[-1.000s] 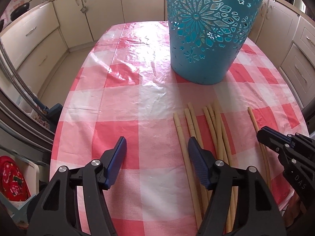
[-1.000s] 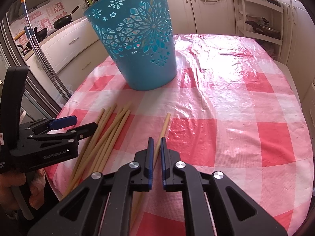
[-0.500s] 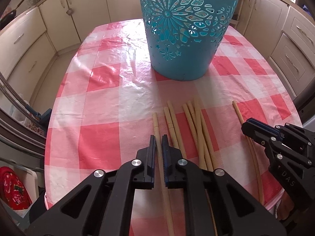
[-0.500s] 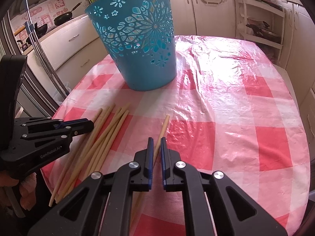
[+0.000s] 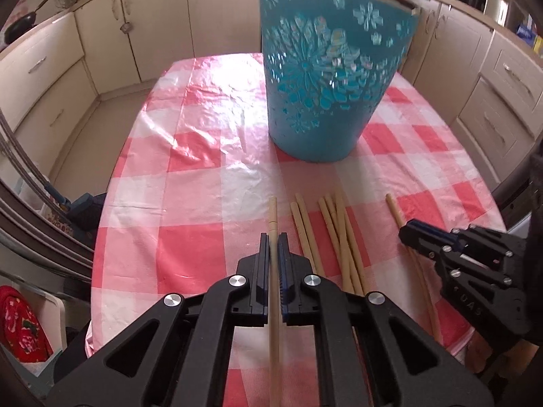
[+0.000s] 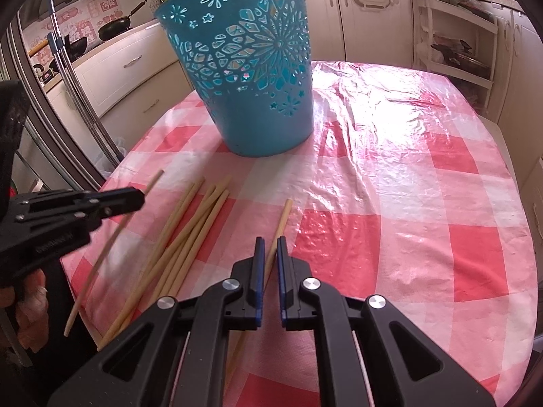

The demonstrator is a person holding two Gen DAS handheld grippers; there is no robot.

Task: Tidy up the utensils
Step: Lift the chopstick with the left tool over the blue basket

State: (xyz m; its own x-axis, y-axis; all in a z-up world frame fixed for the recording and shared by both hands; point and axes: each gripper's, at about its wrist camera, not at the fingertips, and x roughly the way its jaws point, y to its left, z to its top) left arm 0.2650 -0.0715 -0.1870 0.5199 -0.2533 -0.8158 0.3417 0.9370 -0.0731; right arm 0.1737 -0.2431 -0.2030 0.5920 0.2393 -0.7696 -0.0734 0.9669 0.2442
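Both tools matte black plastic, angular arms with triangular cut-outs. Left gripper [image 5: 273, 254]: round silver screw heads at the pivots, blue ribbed pads lining the inner faces of its fingers [image 5: 262, 264]. Right gripper [image 6: 268, 257]: same build, same silver screws, blue pads. Seen side-on, each body carries small screws and faint pale lettering, too blurred to read.

A home kitchen: cream cabinets [image 5: 101, 37] with drawers line the walls from nine to three o'clock, a black wok [image 6: 113, 27] sits on the counter at ten o'clock, and a red-checked plastic tablecloth [image 6: 390, 203] covers the table.
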